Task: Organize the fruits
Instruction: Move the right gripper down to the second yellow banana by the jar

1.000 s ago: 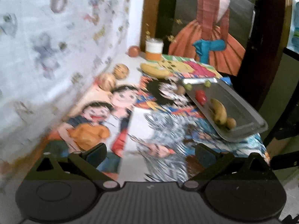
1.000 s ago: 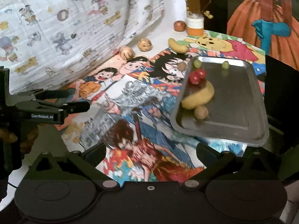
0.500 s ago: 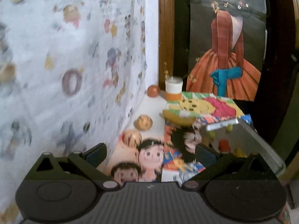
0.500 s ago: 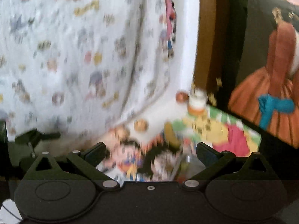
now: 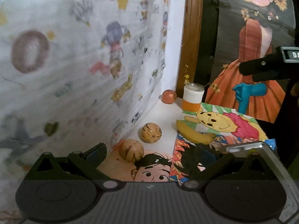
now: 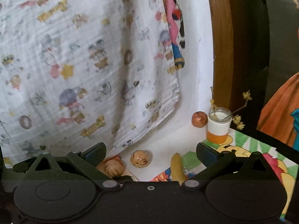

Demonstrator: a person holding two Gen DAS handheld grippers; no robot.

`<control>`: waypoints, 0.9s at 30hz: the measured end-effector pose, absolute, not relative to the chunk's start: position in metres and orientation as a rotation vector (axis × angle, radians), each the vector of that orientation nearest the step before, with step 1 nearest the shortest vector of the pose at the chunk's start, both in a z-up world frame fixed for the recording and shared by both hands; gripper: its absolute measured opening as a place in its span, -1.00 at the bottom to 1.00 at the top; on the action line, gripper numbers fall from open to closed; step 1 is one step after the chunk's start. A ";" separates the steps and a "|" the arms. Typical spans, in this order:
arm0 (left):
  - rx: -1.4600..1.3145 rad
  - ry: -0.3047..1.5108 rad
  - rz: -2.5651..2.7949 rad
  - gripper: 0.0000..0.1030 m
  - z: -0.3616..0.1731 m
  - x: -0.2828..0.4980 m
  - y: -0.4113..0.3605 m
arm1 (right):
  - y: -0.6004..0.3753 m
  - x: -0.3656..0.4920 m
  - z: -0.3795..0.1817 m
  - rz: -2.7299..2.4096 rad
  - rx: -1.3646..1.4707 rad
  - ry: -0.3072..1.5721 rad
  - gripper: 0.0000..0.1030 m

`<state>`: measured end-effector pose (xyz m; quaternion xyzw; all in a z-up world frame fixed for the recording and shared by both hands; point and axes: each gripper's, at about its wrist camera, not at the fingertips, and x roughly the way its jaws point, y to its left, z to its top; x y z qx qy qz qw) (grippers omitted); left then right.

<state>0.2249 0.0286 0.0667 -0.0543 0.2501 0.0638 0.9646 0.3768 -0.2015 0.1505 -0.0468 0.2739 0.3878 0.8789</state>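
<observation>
Two tan striped round fruits lie on the table by the hanging cloth, the near one [image 5: 131, 149] and the far one [image 5: 151, 132]; both show in the right wrist view, near [image 6: 112, 168] and far [image 6: 140, 158]. A banana [image 5: 193, 133] [image 6: 177, 169] lies on the cartoon mat. A reddish apple [image 5: 168, 96] [image 6: 199, 119] sits in the back corner. A metal tray [image 5: 269, 156] shows only its corner at right. My left gripper [image 5: 151, 152] is open and empty, in front of the near striped fruit. My right gripper [image 6: 150, 154] is open and empty, above the table.
A white and orange jar [image 5: 193, 97] [image 6: 219, 127] with dried flowers stands beside the apple. A printed cloth [image 5: 84, 65] hangs along the left. A wooden frame [image 5: 192, 37] and a painted figure in an orange dress [image 5: 256, 85] stand behind the table.
Both grippers have tilted up and moved toward the back left corner. The tray with its fruits has slid almost out of both views. Both grippers stay open.
</observation>
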 end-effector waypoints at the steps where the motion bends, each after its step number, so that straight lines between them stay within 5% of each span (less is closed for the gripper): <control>1: -0.108 0.509 0.135 0.99 0.062 0.230 0.029 | -0.199 0.384 0.144 0.811 -0.103 0.575 0.99; 27: -0.147 0.634 0.189 1.00 -0.009 0.308 0.040 | -0.164 0.475 0.004 0.856 -0.262 0.809 0.94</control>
